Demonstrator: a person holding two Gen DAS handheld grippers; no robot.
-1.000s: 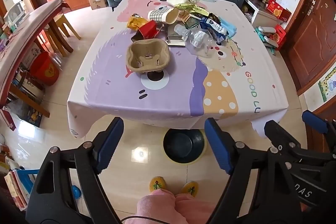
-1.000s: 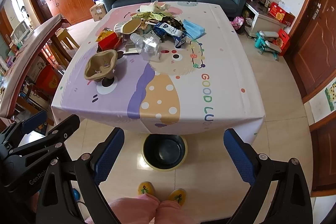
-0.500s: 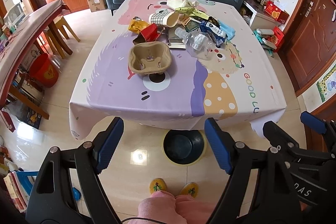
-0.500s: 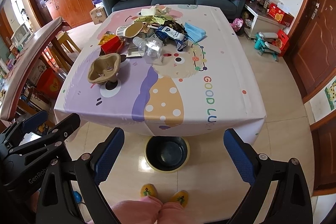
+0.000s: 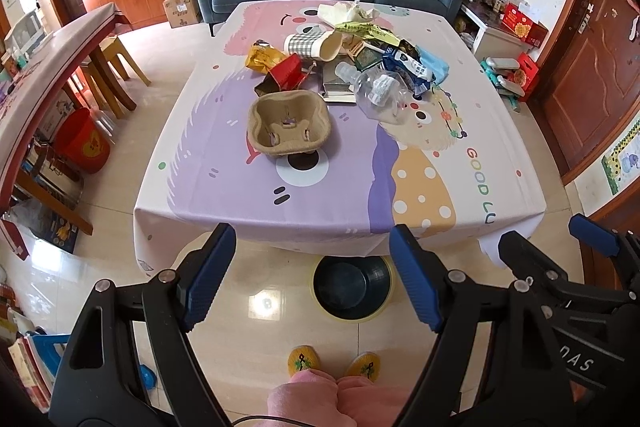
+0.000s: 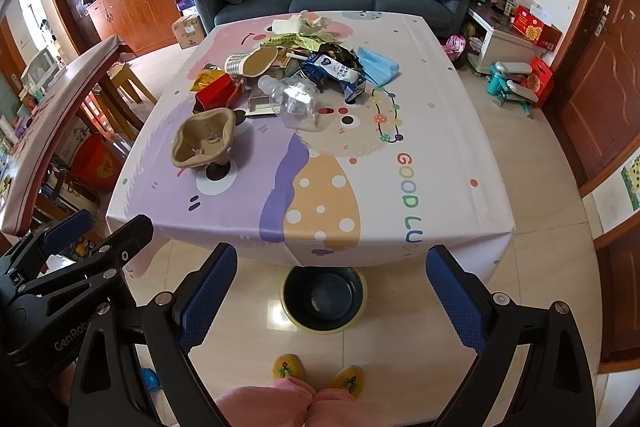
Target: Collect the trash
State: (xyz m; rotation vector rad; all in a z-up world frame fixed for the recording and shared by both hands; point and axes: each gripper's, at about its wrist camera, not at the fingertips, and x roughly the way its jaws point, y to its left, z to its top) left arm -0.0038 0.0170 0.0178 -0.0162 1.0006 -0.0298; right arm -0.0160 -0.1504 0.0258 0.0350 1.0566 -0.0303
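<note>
- trash pile (image 5: 360, 55) sits at the far middle of the table (image 5: 500, 187): checked paper cup (image 5: 312, 45) on its side, red carton (image 5: 286, 75), clear plastic bottle (image 5: 376, 91), wrappers, blue mask (image 6: 378, 67). pulp cup carrier (image 5: 288, 125) lies nearest me, left of centre, apart from the heap.
- black bin (image 5: 352, 287) is on the floor under the near table edge, just beyond my slippers.
- my left gripper (image 5: 308, 283) is wide open, nothing in it, over the floor short of the table. right gripper (image 6: 328, 299) also spread wide and empty.
- risk: the bottle looks light and round, so a bad pinch could roll it off the right side.
- risk: the carrier is tilted and floppy, so i may crush it or drag the tablecloth.
- risk: reaching into the heap could knock loose wrappers onto the floor.
- risk: the bin is half hidden by the cloth overhang, so drops could miss.
</note>
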